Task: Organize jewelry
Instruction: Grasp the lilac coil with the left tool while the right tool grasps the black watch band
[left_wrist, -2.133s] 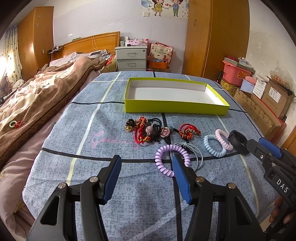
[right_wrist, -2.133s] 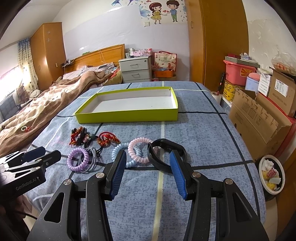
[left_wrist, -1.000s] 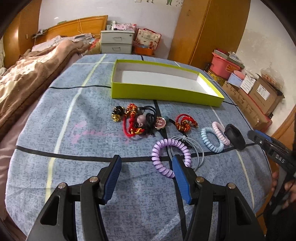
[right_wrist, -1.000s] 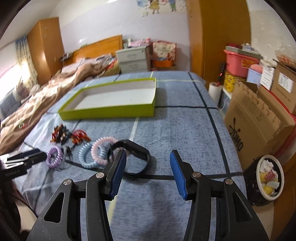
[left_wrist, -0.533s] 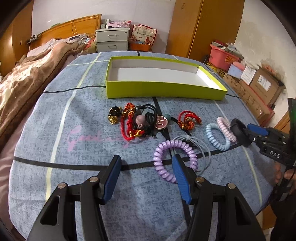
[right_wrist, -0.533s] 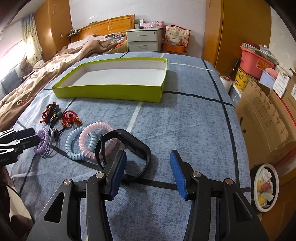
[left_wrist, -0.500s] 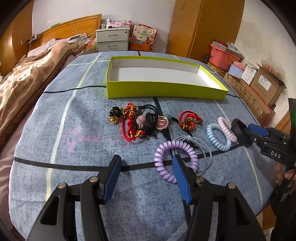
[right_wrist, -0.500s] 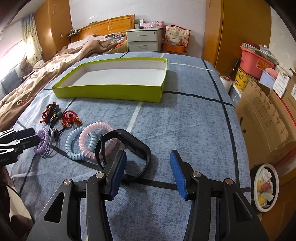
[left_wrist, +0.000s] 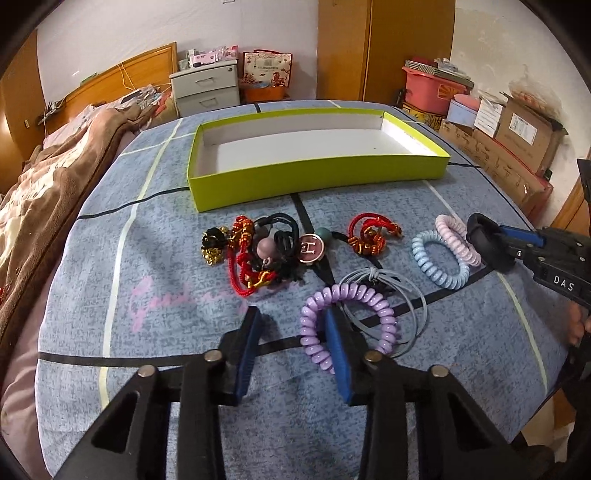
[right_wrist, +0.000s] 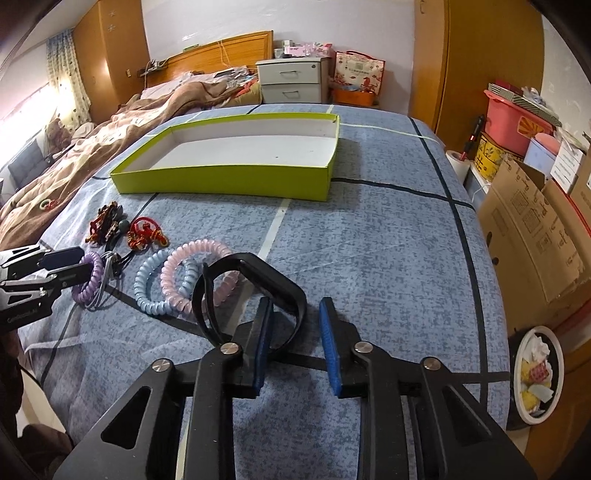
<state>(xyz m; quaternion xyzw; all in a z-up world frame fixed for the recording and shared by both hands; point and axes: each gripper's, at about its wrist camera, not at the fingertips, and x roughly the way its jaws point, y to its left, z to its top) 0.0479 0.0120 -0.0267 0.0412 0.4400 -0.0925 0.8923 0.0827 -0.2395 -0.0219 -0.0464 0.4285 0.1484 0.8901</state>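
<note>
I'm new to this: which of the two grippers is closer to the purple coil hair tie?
Left. The left gripper, jaws just closing, has one finger inside the purple coil hair tie; the right gripper is off beside the black band.

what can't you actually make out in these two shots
- Right wrist view: jaws of the right gripper have just been closing with the black band between them; its fingers hide whether the pads press it.
- Left wrist view: the red and black tangle overlaps, so its pieces cannot be counted.
- Left wrist view: the hand is cut off by the right edge.
</note>
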